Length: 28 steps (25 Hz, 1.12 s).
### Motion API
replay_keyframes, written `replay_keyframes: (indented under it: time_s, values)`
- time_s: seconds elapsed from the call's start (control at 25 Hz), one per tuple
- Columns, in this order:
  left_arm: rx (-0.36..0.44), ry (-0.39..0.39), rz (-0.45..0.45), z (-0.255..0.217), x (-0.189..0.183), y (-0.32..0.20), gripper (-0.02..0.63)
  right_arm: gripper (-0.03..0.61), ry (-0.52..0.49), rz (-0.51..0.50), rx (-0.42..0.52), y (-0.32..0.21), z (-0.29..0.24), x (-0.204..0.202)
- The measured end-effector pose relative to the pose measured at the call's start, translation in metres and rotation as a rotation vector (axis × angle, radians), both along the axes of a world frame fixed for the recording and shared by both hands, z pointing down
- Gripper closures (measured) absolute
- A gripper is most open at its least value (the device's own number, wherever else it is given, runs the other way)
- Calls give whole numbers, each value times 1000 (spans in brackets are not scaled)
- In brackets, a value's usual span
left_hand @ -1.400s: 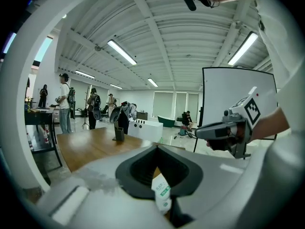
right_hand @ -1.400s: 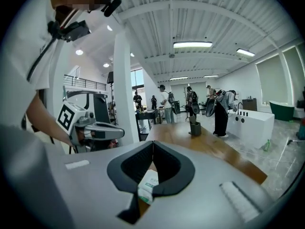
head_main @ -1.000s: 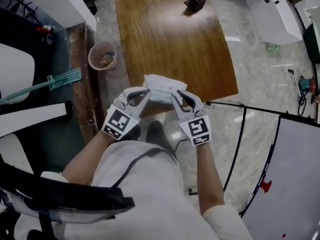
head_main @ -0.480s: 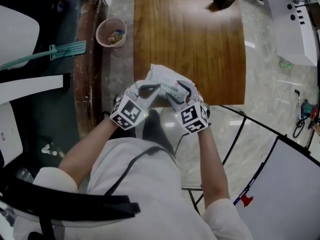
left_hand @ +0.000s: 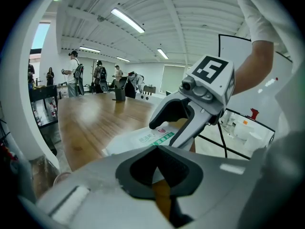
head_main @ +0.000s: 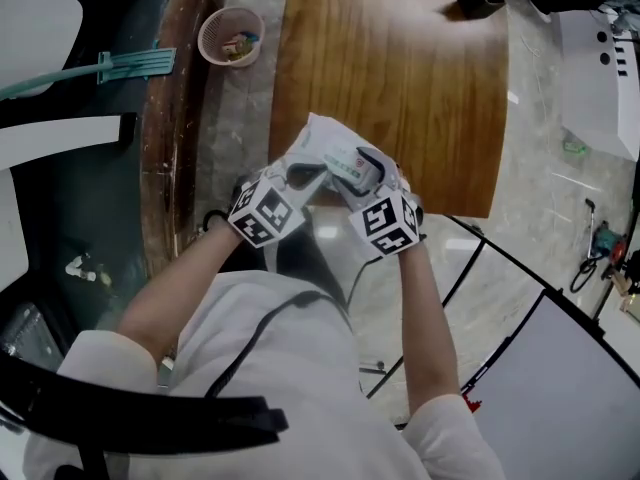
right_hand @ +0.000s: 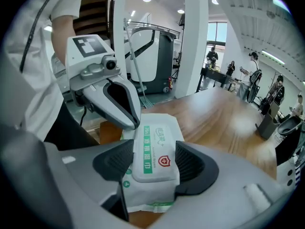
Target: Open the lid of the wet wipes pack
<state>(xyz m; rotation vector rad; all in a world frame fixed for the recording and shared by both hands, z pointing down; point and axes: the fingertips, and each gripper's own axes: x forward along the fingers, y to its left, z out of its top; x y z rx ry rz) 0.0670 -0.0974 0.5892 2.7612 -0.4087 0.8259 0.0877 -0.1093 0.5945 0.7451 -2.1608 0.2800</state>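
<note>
A white soft-plastic wet wipes pack [right_hand: 155,142] lies lid-up between the 2 jaws of the right gripper [right_hand: 155,167], just opened wide, while the left gripper [left_hand: 158,149] clamps its far end.

Bright overhead strip lights [left_hand: 127,20]; tabletop [head_main: 400,58] glare; fisheye-warped edges.

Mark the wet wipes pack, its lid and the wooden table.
wet wipes pack [right_hand: 148,194], right gripper view, white film below the lid.
lid [right_hand: 152,151], right gripper view, middle of the flap.
wooden table [head_main: 400,88], head view, bare top.
</note>
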Motion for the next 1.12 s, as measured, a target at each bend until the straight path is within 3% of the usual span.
replay_keyframes:
  time_s: [1.12]
  values:
    - [11, -30, -21, 15, 2, 4, 612, 304, -129, 11, -173, -5, 2, 3]
